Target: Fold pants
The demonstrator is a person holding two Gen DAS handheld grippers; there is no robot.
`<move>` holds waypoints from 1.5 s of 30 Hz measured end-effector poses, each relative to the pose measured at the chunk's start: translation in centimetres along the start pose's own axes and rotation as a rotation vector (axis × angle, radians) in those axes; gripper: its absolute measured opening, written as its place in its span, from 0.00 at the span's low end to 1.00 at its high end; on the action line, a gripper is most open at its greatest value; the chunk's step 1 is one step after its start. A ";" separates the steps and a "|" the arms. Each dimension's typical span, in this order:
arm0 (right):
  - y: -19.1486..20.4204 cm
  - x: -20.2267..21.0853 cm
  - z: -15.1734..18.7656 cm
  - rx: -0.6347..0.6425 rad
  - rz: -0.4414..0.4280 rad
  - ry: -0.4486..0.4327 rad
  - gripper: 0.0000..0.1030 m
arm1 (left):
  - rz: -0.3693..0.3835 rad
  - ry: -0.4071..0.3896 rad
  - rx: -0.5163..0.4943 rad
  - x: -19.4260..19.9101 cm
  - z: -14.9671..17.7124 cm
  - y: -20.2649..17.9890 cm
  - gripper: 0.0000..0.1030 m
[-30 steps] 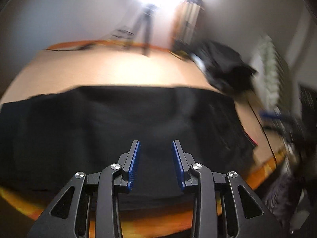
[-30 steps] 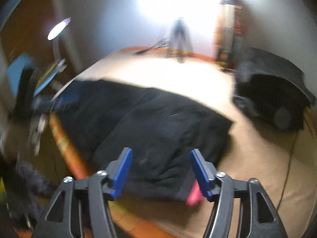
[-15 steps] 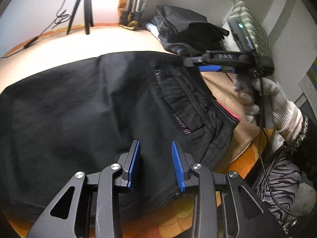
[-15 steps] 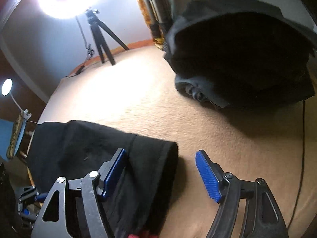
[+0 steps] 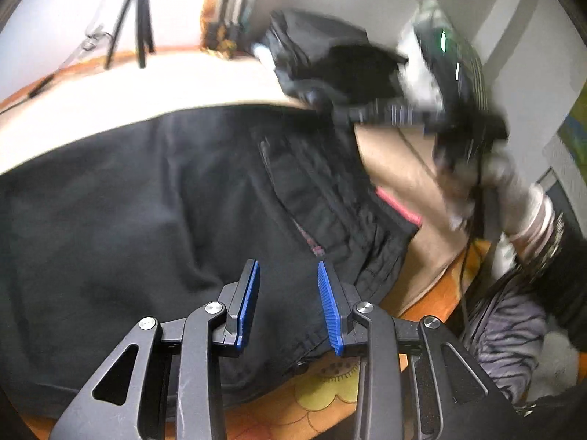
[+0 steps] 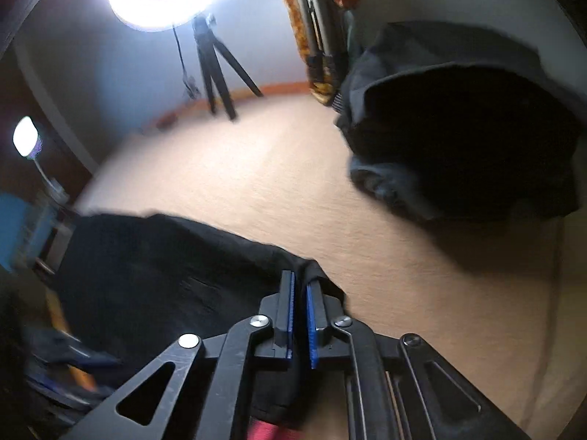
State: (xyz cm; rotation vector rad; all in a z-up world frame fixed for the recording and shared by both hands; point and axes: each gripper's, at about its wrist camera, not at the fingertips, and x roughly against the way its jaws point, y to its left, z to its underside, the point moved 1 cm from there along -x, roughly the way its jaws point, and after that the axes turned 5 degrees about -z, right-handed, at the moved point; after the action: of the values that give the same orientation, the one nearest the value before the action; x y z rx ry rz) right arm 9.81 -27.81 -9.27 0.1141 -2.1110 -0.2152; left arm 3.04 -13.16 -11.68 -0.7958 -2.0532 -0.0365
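Jaws of the right gripper [image 6: 300, 315], wide apart half a second ago, are now clamped on the far waistband corner of the black pants [image 5: 154, 198]; left gripper [image 5: 288, 302] hangs parted over the near waist, gripping nothing. Pants lie flat along the bed [image 6: 293, 183] near edge, so the fold lift looks ready. Beyond sits a dark clothes pile [image 6: 469, 154].

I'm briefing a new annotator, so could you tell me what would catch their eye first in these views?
The black pants spread across the tan bed dominate both views. The right tool is shut on their far corner, while the left tool hovers open over the near edge. A glaring ring light on a tripod stands at the back, with a dark clothes pile to its right.
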 end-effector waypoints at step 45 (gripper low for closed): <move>23.9 -5.8 1.3 0.864 -0.229 0.055 0.03 | -0.353 -0.172 0.483 7.4 -3.0 22.0 0.30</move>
State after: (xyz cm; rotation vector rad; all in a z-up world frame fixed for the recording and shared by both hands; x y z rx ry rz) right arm 11.86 -3.25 -9.99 0.8576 -1.9967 0.5730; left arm 14.52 7.17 -10.18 -0.1400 -2.2143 0.3289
